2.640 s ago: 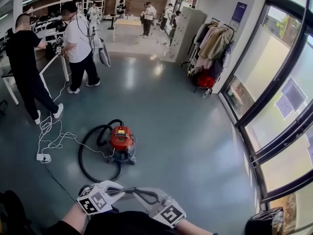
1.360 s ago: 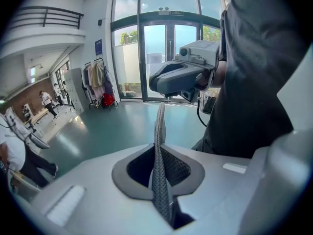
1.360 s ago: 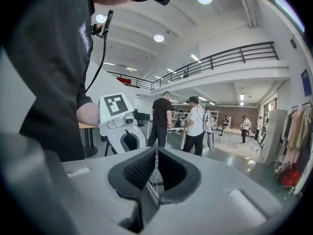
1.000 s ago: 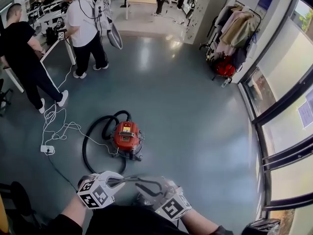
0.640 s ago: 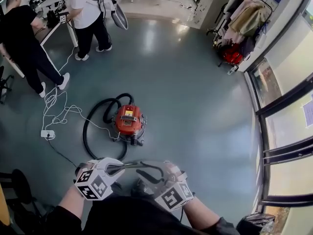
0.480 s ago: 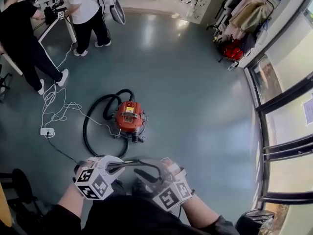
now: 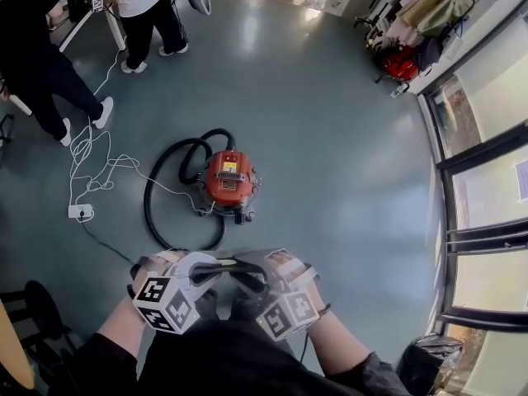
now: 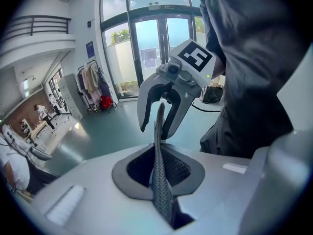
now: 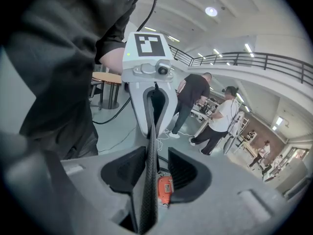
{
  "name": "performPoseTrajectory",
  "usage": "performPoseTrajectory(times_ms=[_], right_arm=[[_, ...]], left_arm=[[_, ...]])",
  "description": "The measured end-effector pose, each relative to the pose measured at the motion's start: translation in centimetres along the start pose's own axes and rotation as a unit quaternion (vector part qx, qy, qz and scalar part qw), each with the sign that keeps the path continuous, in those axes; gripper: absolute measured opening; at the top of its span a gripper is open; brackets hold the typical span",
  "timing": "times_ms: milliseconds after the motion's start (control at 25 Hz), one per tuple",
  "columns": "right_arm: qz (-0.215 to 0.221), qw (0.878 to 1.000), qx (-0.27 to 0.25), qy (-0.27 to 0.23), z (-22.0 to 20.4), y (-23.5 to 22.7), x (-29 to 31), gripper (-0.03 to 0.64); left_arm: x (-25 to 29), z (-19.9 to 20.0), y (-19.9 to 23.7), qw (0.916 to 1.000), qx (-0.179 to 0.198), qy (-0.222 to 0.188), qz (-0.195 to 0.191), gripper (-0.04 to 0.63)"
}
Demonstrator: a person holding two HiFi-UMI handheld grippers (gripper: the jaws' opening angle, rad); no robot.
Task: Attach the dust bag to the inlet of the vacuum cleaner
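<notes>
The red vacuum cleaner stands on the grey floor, its black hose looped to its left. It also shows in the right gripper view, through the gap of the jaws. The dust bag is a thin dark mesh sheet, seen edge-on, stretched between both grippers close to my body. My left gripper is shut on one edge of it. The jaws of my right gripper are opening; the bag's edge runs between them with a clear gap on one side.
Two people stand at a desk at the top left. A white cable with a power strip lies left of the hose. Coats on a rack and a glass wall line the right. A black bag sits bottom right.
The vacuum now sits nearer in the head view. Both grippers have sunk and drawn closer together. The right gripper has rolled and its jaws have spread off the bag.
</notes>
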State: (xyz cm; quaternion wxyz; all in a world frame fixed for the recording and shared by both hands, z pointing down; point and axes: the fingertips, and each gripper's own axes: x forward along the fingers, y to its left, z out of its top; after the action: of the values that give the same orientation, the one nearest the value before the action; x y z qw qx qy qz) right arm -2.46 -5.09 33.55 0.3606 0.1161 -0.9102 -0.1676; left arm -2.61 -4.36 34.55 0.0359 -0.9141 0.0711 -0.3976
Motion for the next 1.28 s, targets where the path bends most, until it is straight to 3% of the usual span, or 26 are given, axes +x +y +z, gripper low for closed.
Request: performPoseTrajectory(times_ms=[120, 560, 1280], right_arm=[[0.003, 1.000, -0.002, 0.003, -0.1, 0.3, 1.2, 0.054], [0.006, 1.000, 0.023, 0.011, -3.6, 1.3, 4.5, 0.055], [0.008, 0.999, 0.041, 0.011, -14.2, 3.6, 9.1, 0.055]], left_arm=[[-0.1, -0.8, 0.4, 0.9999, 0.004, -0.007, -0.007, 0.043], [3.6, -4.2, 0.9, 0.9996, 0.007, -0.016, -0.023, 0.043], [14.5, -9.2, 0.9, 0.9992, 0.019, -0.023, -0.027, 0.043]])
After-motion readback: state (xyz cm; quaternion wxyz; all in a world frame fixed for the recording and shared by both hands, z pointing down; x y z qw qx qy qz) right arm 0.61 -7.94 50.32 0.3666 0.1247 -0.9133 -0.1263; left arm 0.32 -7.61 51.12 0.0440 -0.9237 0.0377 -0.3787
